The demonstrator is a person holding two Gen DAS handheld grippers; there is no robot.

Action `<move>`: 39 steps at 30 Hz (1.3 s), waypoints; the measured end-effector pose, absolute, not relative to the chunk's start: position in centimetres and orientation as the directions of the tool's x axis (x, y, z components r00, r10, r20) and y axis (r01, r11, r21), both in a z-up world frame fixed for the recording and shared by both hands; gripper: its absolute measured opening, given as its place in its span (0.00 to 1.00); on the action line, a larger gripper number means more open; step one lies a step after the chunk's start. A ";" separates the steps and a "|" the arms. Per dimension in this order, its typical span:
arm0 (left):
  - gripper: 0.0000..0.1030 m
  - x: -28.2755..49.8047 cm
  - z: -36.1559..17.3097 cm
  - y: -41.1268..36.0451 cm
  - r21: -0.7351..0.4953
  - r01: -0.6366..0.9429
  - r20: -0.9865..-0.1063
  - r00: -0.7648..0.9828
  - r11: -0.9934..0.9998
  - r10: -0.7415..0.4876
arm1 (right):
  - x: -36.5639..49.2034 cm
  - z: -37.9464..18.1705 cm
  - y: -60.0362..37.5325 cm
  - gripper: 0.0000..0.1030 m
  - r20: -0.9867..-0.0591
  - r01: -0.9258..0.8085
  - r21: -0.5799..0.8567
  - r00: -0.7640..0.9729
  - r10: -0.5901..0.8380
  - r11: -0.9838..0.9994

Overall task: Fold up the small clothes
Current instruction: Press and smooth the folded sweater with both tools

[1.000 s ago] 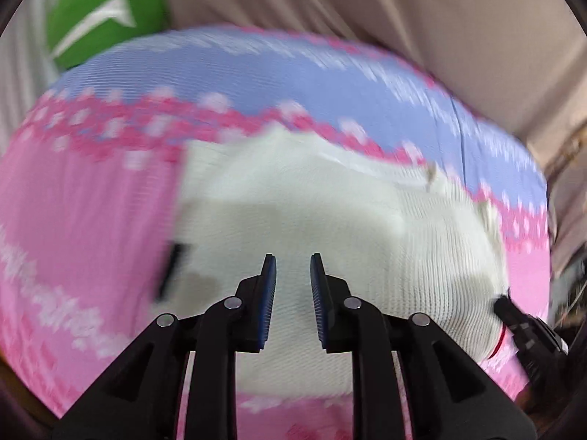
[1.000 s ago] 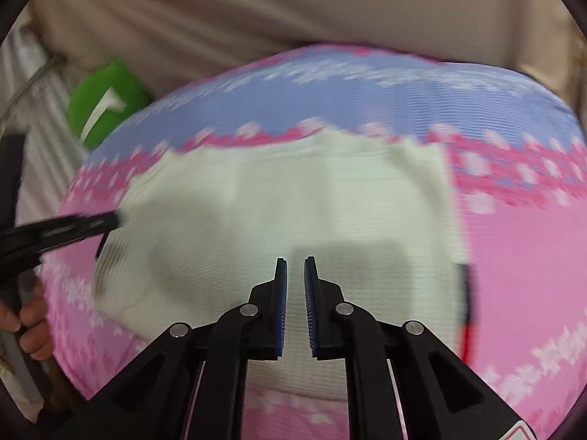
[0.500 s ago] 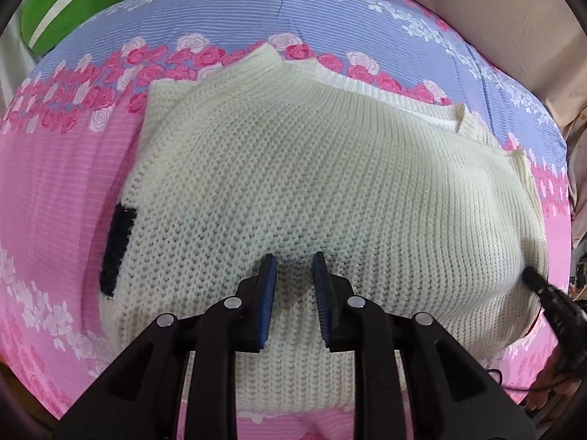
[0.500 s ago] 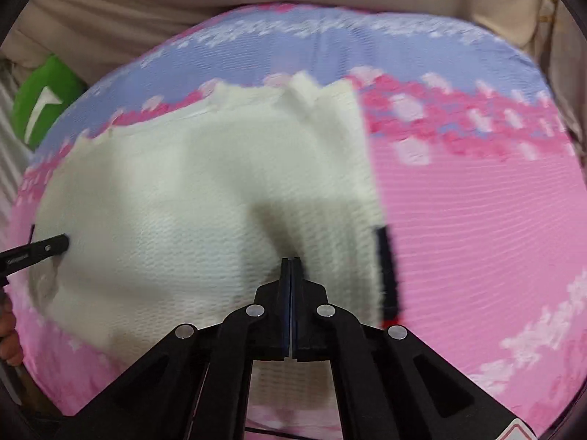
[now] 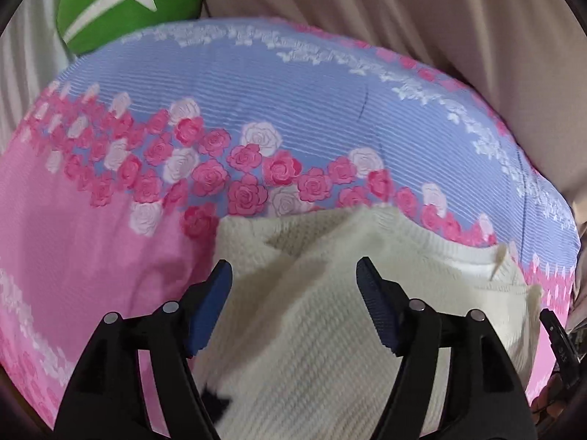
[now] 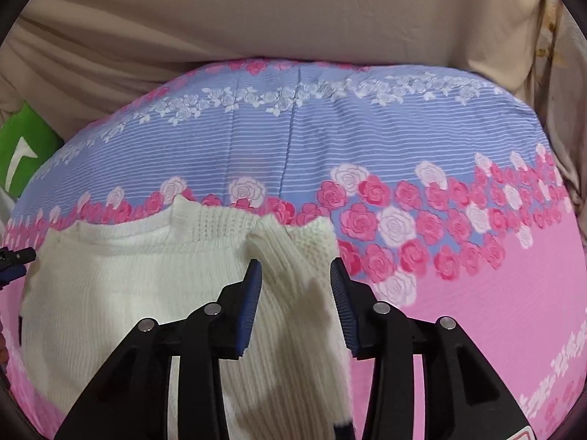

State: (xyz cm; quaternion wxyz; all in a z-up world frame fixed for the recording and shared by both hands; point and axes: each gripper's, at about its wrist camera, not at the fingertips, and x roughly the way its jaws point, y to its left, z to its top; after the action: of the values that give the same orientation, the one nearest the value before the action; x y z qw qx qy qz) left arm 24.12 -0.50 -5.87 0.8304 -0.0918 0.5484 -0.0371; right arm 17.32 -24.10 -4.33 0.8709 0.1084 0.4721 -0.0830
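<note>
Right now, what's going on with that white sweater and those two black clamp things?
A person is folding a small cream knit sweater on a pink and blue rose-print bedspread, using a handheld gripper in each hand. Both the left gripper and the right gripper are open, each poised over a bunched part of the knit without pinching it. One side already lies doubled over the body. A green cushion sits at the far edge.

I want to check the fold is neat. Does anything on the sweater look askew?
Yes. On the white sweater, the folded-in sleeve lies bunched and slanted between the open right tool.
</note>
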 end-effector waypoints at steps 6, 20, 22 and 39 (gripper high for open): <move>0.05 25.5 -7.4 -1.1 -0.230 0.023 -0.907 0.356 0.973 -0.223 | 18.6 -3.8 -23.9 0.07 -0.819 0.215 0.183 0.574 0.027 0.959; 0.09 23.6 -3.9 -0.5 -0.099 0.021 -0.883 0.459 0.995 -0.098 | 17.2 0.0 -20.5 0.12 -0.779 0.223 0.049 0.619 -0.103 0.974; 0.11 21.3 -1.8 -0.5 -0.105 0.030 -0.864 0.491 0.994 -0.106 | 14.8 1.6 -18.5 0.15 -0.763 0.164 0.085 0.645 -0.042 0.983; 0.16 9.4 -8.4 -1.3 -0.018 0.119 -0.963 0.266 0.993 -0.050 | 2.9 -7.4 -17.6 0.00 -0.932 0.159 0.039 0.362 -0.022 0.986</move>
State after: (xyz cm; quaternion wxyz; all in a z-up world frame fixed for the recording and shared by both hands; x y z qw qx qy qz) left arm 9.39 -1.33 -8.37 0.7950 0.0287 0.6036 -0.0530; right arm 2.89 -17.61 -7.39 0.8231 0.0611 0.5619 -0.0550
